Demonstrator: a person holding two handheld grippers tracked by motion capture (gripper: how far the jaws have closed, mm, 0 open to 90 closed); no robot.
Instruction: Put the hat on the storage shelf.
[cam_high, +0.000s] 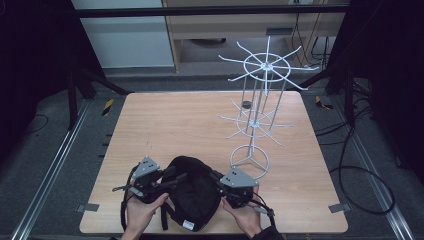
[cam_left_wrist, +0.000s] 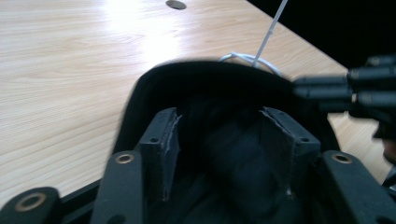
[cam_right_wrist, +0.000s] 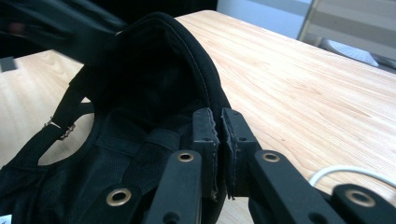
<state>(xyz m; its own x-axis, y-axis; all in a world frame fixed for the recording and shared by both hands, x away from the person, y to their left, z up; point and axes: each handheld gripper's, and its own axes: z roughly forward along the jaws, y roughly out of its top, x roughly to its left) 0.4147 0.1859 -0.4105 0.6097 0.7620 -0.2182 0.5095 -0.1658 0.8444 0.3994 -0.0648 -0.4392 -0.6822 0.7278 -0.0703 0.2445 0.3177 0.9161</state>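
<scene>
Light wood table (cam_high: 165, 130), rounded corners, centre of high view; dark grey floor around, metal rails lower left and lower right, cables at right, pale cabinet upper left.

Count: one black cap (cam_high: 192, 197), bottom centre of table, upturned; one white wire rack (cam_high: 260, 110), two tiers of hooks, right of centre; one small dark disc (cam_high: 246, 104) beside rack.

Two grippers. Left gripper (cam_left_wrist: 219, 140): jaws apart, spread inside cap. Right gripper (cam_right_wrist: 218, 140): jaws pinched on cap rim.
</scene>
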